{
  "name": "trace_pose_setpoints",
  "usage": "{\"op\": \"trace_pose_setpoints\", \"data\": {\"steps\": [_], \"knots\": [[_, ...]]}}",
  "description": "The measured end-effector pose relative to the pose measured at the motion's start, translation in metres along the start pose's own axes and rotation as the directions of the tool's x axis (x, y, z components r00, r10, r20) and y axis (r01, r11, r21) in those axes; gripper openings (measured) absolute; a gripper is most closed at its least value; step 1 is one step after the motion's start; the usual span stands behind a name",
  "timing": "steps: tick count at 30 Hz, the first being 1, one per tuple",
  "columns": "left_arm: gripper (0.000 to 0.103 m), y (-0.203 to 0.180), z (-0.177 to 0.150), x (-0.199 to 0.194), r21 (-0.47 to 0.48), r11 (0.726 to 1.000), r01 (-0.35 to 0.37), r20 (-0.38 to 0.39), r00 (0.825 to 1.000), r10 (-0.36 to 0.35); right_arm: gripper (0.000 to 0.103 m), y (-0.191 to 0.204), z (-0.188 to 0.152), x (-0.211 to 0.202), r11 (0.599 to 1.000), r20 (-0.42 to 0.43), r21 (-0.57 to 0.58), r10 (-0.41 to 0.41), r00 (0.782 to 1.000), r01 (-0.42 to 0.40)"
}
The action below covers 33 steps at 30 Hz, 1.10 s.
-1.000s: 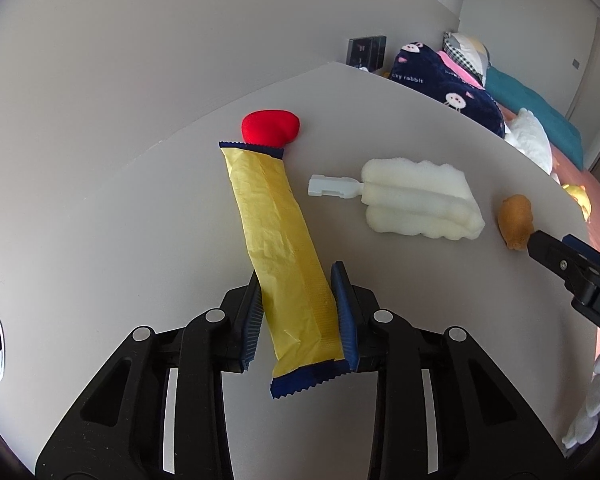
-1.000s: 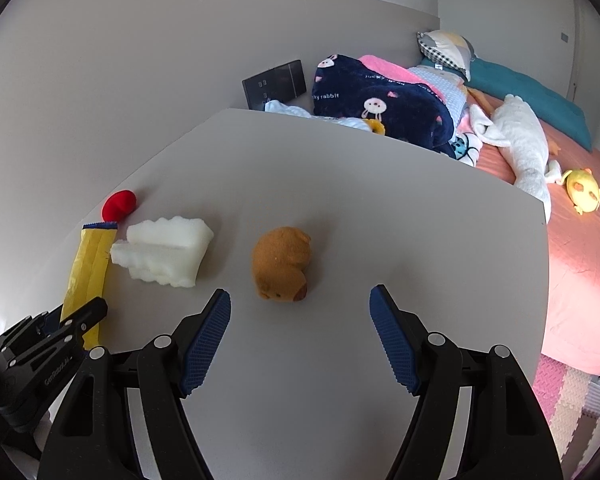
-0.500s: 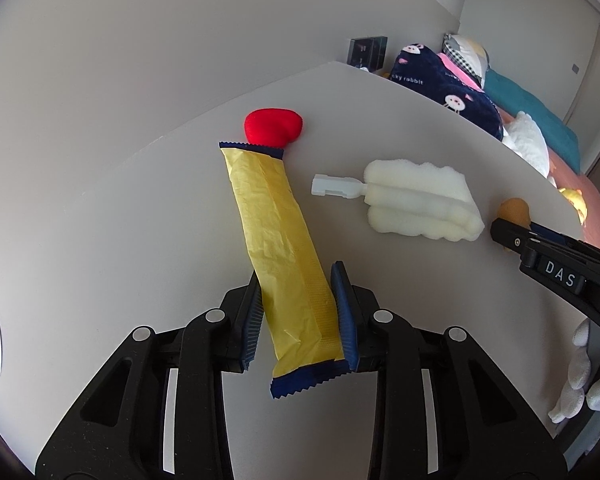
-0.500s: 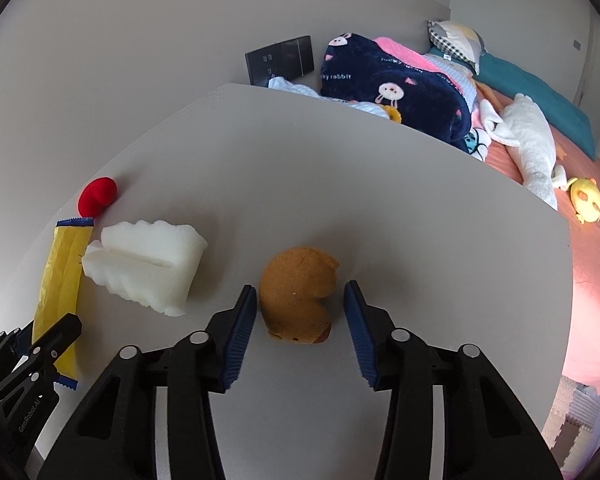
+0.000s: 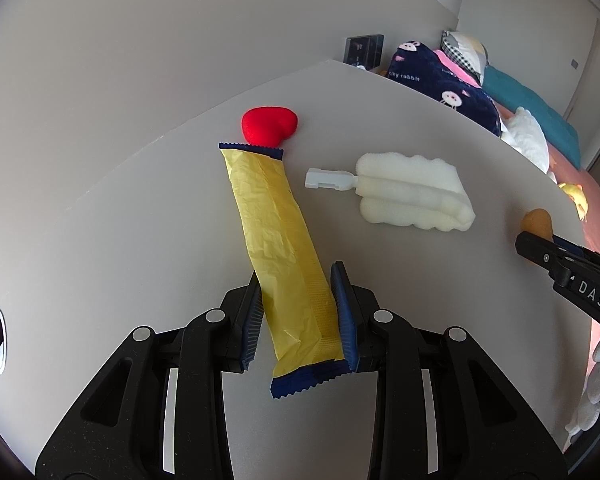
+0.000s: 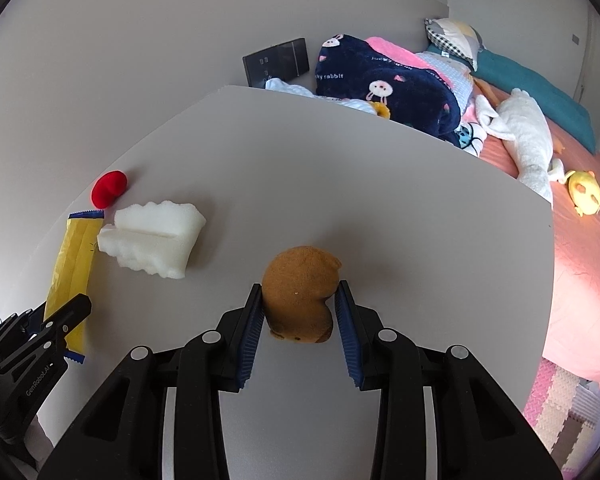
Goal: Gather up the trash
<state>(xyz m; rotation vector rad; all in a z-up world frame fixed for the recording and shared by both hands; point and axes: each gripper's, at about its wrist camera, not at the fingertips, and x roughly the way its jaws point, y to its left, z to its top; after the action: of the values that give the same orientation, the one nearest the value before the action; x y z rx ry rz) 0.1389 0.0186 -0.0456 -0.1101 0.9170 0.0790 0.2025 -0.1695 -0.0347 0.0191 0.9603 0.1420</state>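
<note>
While the left gripper (image 5: 298,316) clamps the near end of the yellow wrapper (image 5: 276,236) lying on the grey table (image 5: 400,120), its pads hide that part of the wrapper's edges. The wrapper's far end touches a red lump (image 5: 269,125); whether it overlaps it is unclear. Beside them lies a white foam brush (image 5: 412,194). The right gripper (image 6: 299,312) squeezes a brown plush lump (image 6: 300,300) on the table, whose near underside is hidden between the pads.
</note>
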Motion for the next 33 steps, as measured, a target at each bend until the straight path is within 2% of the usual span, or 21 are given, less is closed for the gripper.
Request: {"op": "trace_pose_setpoints", "data": {"steps": [18, 33], "knots": [[0.032, -0.038, -0.029, -0.056, 0.055, 0.998, 0.043, 0.037, 0.998, -0.045, 0.038, -0.022, -0.042, -0.076, 1.000, 0.053, 0.020, 0.017, 0.998, -0.018], [0.032, -0.089, -0.060, -0.100, 0.132, 0.986, 0.103, 0.064, 0.992, -0.112, 0.038, -0.052, -0.090, -0.139, 0.999, 0.100, 0.038, -0.004, 0.995, 0.001]]}}
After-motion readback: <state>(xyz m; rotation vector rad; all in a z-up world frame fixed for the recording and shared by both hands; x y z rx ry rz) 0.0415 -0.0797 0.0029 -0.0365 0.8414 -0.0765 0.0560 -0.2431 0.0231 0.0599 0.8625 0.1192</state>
